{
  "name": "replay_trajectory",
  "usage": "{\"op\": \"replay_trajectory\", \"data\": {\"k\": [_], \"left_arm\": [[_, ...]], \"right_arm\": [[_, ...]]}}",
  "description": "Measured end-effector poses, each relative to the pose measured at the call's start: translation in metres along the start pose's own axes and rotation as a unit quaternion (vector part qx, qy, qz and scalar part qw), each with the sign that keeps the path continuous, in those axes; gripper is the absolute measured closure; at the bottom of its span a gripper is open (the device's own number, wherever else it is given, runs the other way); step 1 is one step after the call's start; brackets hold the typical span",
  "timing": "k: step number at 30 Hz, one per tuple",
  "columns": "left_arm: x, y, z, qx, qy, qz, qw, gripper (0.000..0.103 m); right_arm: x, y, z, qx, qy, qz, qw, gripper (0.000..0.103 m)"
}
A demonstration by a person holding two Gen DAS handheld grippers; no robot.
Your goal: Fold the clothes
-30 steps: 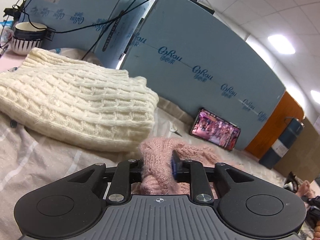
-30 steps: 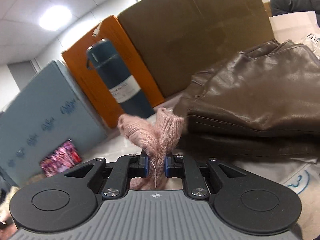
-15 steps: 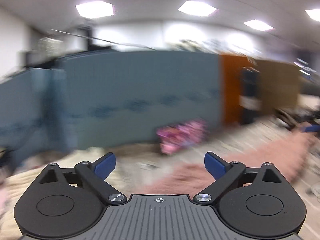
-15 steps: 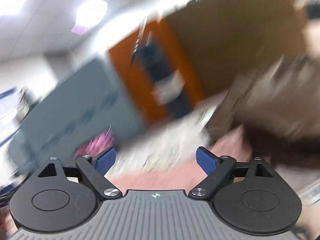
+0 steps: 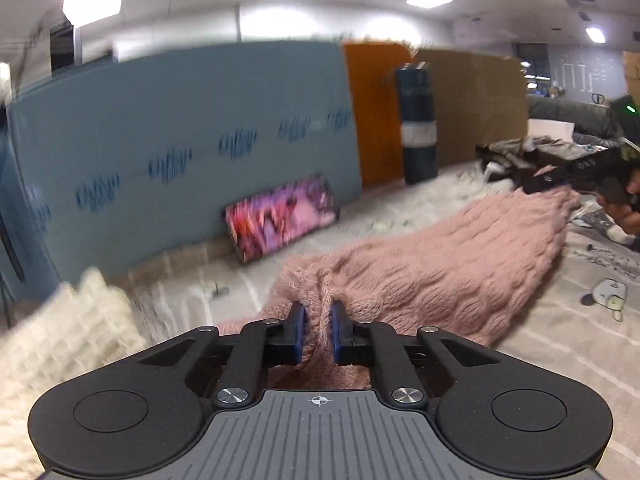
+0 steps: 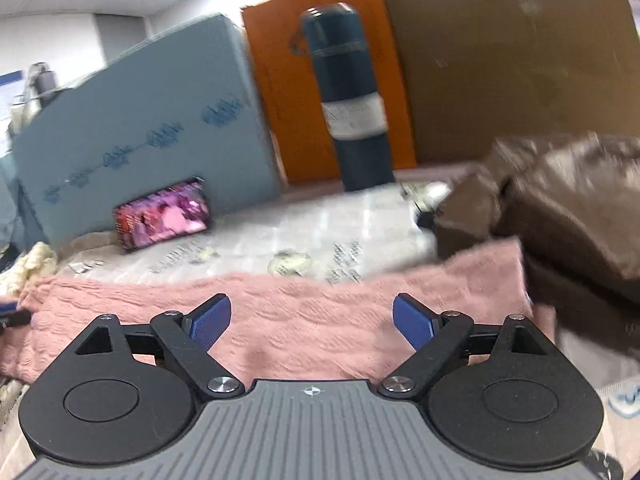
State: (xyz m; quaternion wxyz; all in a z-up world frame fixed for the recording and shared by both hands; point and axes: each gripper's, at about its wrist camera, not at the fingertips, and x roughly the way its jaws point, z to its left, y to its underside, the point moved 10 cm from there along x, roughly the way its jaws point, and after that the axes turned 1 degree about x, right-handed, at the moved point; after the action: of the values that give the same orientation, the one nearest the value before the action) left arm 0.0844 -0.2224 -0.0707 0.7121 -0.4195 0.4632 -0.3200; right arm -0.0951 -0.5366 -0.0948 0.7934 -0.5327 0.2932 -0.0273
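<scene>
Left tool [image 5: 317,328]: fingers pinched onto a bunched edge of pink sweater [image 5: 440,264], which stretches ahead-right. Right tool [image 6: 311,320]: fingers spread wide, empty, above the sweater; brown jacket [image 6: 560,208] right, flask [image 6: 352,100] ahead.

Right wrist view: bare surface [image 6: 360,216] open mid-frame, beyond the pink knit [image 6: 320,320]. Leather jacket [image 6: 568,208] blocks right; flask [image 6: 352,100] stands top centre; phone [image 6: 162,218] at left, against the boards.

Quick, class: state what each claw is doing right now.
Left claw: closed on the pink sweater.
Right claw: open, holding nothing, over the pink sweater.
</scene>
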Motion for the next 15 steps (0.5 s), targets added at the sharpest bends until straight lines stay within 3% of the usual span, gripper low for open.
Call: {"op": "replay_trajectory", "data": {"k": [2, 5, 7, 11, 13, 15], "left_arm": [[-0.017, -0.005, -0.013, 0.022, -0.005, -0.026, 0.9994, 0.091], [-0.039, -0.007, -0.028, 0.034, -0.021, -0.051, 0.9979, 0.092], [-0.052, -0.005, -0.038, 0.042, -0.03, -0.064, 0.9966, 0.092], [-0.07, 0.0, -0.056, 0.079, -0.054, -0.071, 0.9929, 0.093], [-0.072, 0.004, -0.061, 0.089, -0.057, -0.062, 0.9924, 0.093], [-0.072, 0.007, -0.062, 0.091, -0.054, -0.055, 0.9929, 0.093]], "right_arm": [[-0.004, -0.006, 0.014, -0.026, -0.025, -0.009, 0.999, 0.015], [-0.005, -0.01, 0.046, -0.111, -0.07, -0.003, 0.991, 0.014], [-0.001, -0.009, 0.07, -0.195, -0.103, 0.004, 0.975, 0.008], [0.014, -0.001, 0.113, -0.319, -0.17, 0.038, 0.931, 0.008], [0.028, 0.002, 0.126, -0.343, -0.206, 0.067, 0.914, 0.008], [0.043, 0.001, 0.132, -0.342, -0.232, 0.099, 0.905, 0.008]]}}
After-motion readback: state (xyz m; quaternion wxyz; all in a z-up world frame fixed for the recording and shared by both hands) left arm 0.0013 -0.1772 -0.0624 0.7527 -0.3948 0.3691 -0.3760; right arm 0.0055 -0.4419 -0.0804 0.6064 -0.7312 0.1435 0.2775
